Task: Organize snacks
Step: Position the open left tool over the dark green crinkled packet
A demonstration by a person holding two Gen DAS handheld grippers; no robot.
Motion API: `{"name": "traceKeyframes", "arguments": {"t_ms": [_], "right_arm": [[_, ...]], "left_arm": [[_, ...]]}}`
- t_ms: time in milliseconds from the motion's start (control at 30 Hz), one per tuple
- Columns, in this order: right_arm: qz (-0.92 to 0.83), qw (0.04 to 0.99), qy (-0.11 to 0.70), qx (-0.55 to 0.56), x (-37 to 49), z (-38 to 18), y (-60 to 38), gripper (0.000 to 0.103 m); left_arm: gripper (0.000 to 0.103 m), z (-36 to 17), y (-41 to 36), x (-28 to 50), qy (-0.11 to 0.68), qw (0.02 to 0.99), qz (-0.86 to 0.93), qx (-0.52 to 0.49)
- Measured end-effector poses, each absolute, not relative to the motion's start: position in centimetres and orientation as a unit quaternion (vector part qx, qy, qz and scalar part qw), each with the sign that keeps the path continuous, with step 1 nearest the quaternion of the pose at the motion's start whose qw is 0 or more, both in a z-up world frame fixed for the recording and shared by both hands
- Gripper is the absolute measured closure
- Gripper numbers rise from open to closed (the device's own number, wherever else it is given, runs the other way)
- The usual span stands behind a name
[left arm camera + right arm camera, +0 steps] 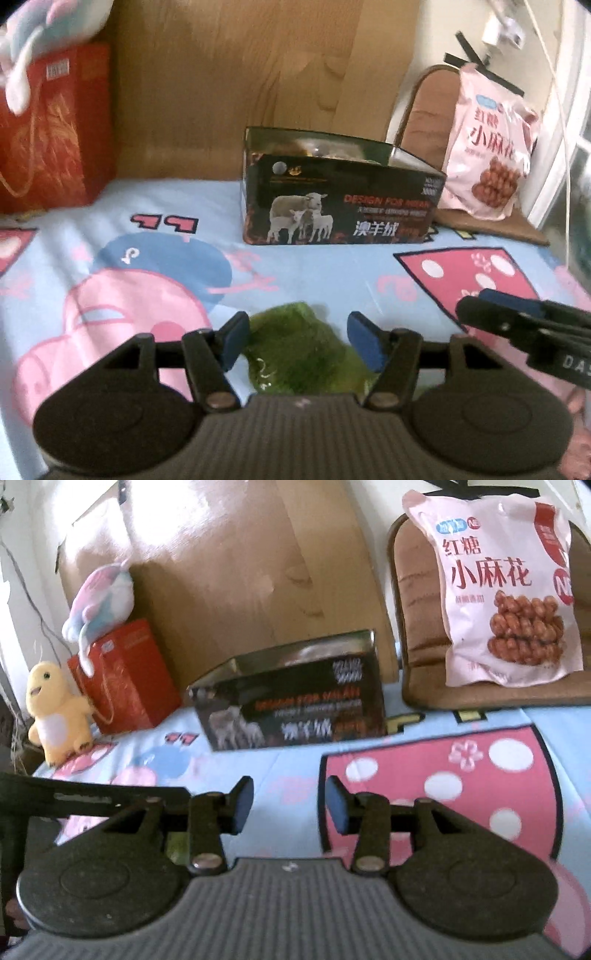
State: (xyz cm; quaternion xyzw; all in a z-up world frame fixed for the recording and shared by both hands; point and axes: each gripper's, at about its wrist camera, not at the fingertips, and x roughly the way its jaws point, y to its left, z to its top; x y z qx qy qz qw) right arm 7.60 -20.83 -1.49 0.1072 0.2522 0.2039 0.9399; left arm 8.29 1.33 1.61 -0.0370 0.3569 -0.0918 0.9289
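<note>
A green snack packet (301, 350) lies on the cartoon bedsheet (332, 269), between the open fingers of my left gripper (297, 341); the pads stand apart from its sides. A dark open box with sheep printed on it (340, 199) stands behind it, with some snacks inside; it also shows in the right wrist view (295, 705). A pink bag of fried dough twists (506, 587) leans on a brown cushion (417, 627) at the back right; it also shows in the left wrist view (487, 147). My right gripper (290, 805) is open and empty above the sheet.
A red gift bag (129, 679) stands at the back left with a pastel plush toy (101, 598) on top and a yellow plush duck (59, 716) beside it. A wooden headboard (229, 85) runs behind. The right gripper's finger (524, 325) reaches in at the left view's right edge.
</note>
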Motion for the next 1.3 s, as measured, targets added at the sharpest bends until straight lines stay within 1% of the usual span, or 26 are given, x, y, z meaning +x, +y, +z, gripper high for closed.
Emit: {"name": "traceKeyframes", "arguments": {"t_ms": [333,500,867,1000,1100,1167,1300], "right_arm": [[0.171,0.946,0.234,0.146,4.4,-2.6,-22.1,0.054],[0.166,0.952,0.218,0.134,3.6,-2.6,-21.8,0.053],[0.159,0.954,0.215,0.139,3.5,-2.6,-21.9,0.051],[0.158,0.953,0.216,0.141,3.5,-2.7,-22.0,0.050],[0.157,0.953,0.216,0.141,3.5,-2.7,-22.0,0.049],[0.155,0.954,0.214,0.140,3.5,-2.6,-22.0,0.045],[0.151,0.955,0.213,0.140,3.3,-2.6,-21.9,0.045]], "left_arm": [[0.042,1.3,-0.8,5.5,0.338,0.939,-0.063,-0.002],[0.042,1.0,-1.0,4.5,0.334,0.941,-0.048,0.004],[0.041,0.2,-1.1,3.6,0.317,0.948,-0.025,0.022],[0.034,0.2,-1.2,3.4,0.310,0.950,-0.019,0.029],[0.033,0.3,-1.2,3.3,0.308,0.951,-0.016,0.033],[0.033,0.2,-1.3,3.3,0.307,0.951,-0.013,0.035],[0.031,0.2,-1.6,3.1,0.301,0.952,-0.006,0.046]]}}
